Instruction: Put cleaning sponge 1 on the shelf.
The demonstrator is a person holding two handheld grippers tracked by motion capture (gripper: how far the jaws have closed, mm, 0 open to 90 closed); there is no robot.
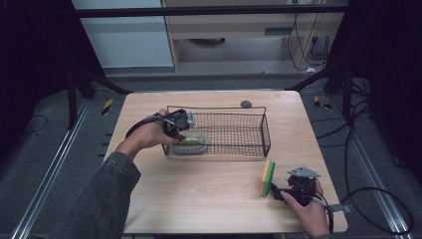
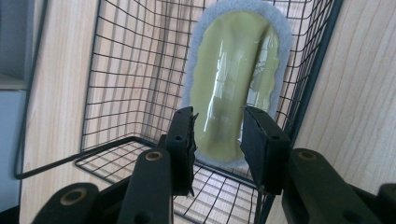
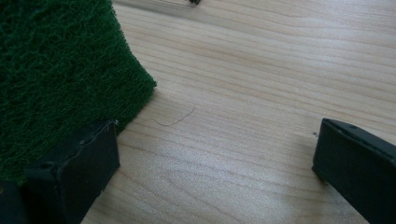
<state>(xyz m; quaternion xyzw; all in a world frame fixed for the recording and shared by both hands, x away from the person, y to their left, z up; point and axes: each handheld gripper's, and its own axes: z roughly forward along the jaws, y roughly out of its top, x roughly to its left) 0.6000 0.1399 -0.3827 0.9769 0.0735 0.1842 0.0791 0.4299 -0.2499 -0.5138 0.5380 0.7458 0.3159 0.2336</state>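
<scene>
Pale wooden table (image 1: 209, 199) fills the middle of a dark-floored room. At its left, the left gripper (image 1: 185, 130) reaches into the near-left corner of a black wire basket (image 1: 249, 130), where a wrapped yellow-green pad with a pale blue rim (image 2: 233, 79) lies on the mesh; its jaws stand a little apart just above the pad's end, not pressing it. Farther right, a green-and-yellow sponge (image 1: 268, 178) stands on edge on the table, and the right gripper (image 1: 278, 193) sits beside it, jaws spread wide, one pad against the green scouring face.

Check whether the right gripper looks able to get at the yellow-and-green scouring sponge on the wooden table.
Probably yes: the right gripper sits beside the sponge with jaws wide open, on bare table, nothing between.
</scene>
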